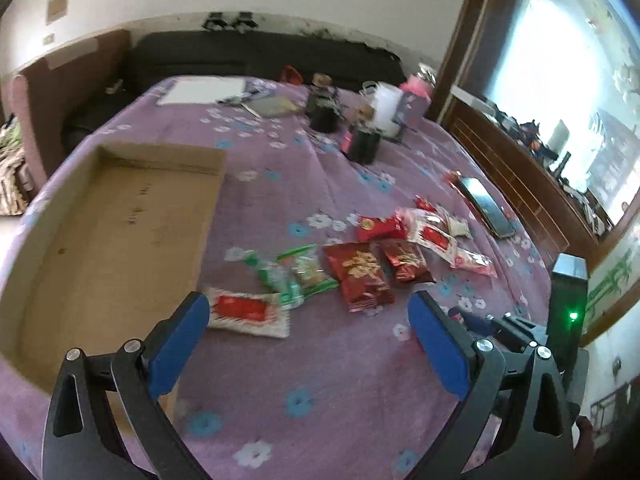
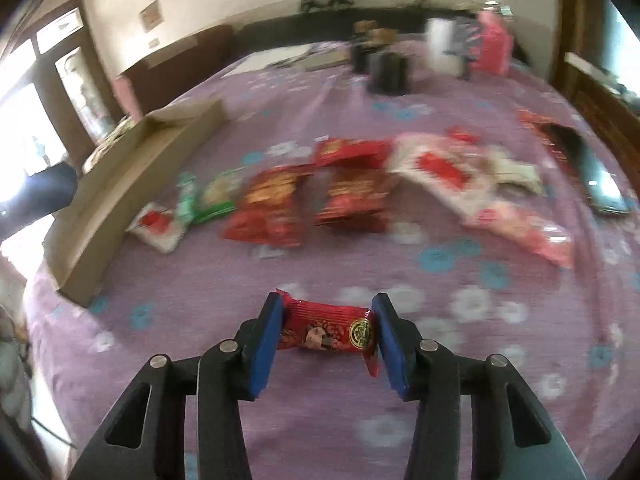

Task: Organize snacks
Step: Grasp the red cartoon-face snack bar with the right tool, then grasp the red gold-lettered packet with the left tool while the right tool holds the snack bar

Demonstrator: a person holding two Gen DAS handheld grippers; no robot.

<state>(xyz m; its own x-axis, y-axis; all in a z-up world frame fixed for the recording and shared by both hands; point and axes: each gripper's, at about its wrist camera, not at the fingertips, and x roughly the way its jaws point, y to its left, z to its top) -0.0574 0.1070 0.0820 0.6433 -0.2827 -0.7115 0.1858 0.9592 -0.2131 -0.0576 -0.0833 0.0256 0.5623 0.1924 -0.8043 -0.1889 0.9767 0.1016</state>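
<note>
Currently, the right gripper (image 2: 326,330) clamps one small red snack packet (image 2: 328,328) by its ends between both blue pads, above the purple flowered cloth (image 2: 320,412) near the table's front edge. The left gripper (image 1: 308,340) is spread wide and holds nothing. One shallow cardboard tray (image 1: 100,248) sits at the left, its bottom bare. Right of it lies a loose row of snacks: two green packets (image 1: 296,276), about four red ones including a large red packet (image 1: 358,276), and several white-and-red ones (image 1: 248,312). One phone (image 1: 486,206) lies far right. The strip of cloth between the row and the near edge is open.
</note>
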